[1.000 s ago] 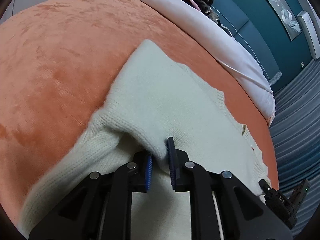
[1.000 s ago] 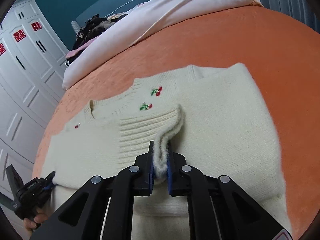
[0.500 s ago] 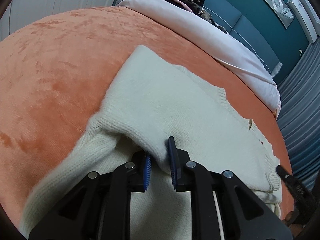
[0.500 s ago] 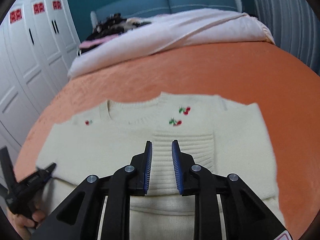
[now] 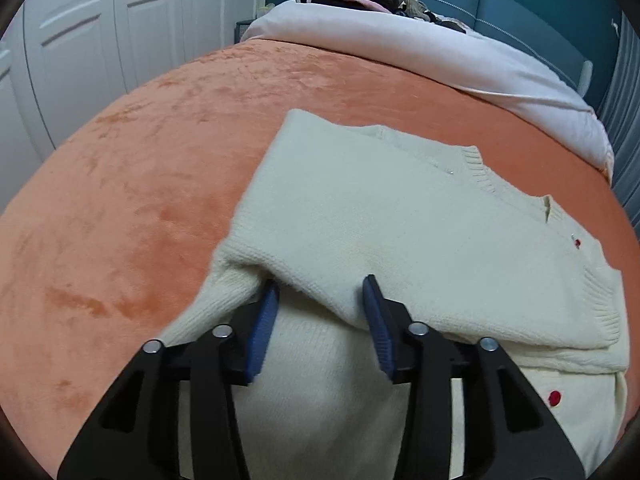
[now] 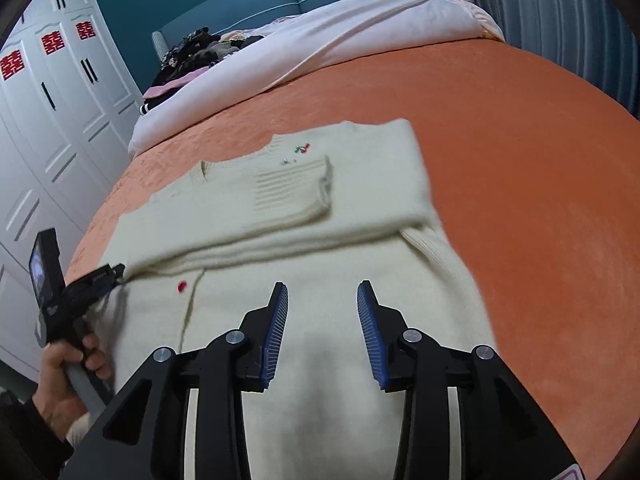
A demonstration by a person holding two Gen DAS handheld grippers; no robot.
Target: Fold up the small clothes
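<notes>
A cream knitted cardigan with red buttons lies flat on the orange bedspread, both sleeves folded across its chest. My left gripper sits at the folded left sleeve; its jaws are opening, and the sleeve's edge lies loose between the blue pads without being pressed. In the right wrist view the cardigan shows its cherry embroidery. My right gripper hovers over the lower body of the cardigan, jaws opening, nothing between them. The left gripper shows at the garment's left edge, held by a hand.
A white duvet is bunched at the head of the bed, with a pile of dark clothes on it before a teal headboard. White wardrobe doors stand along the left side. Grey curtains hang on the right.
Both grippers have let go of the sleeves they pinched. The right one has drawn back from the folded cuff towards the hem. The left one has opened and rolled where it was.
</notes>
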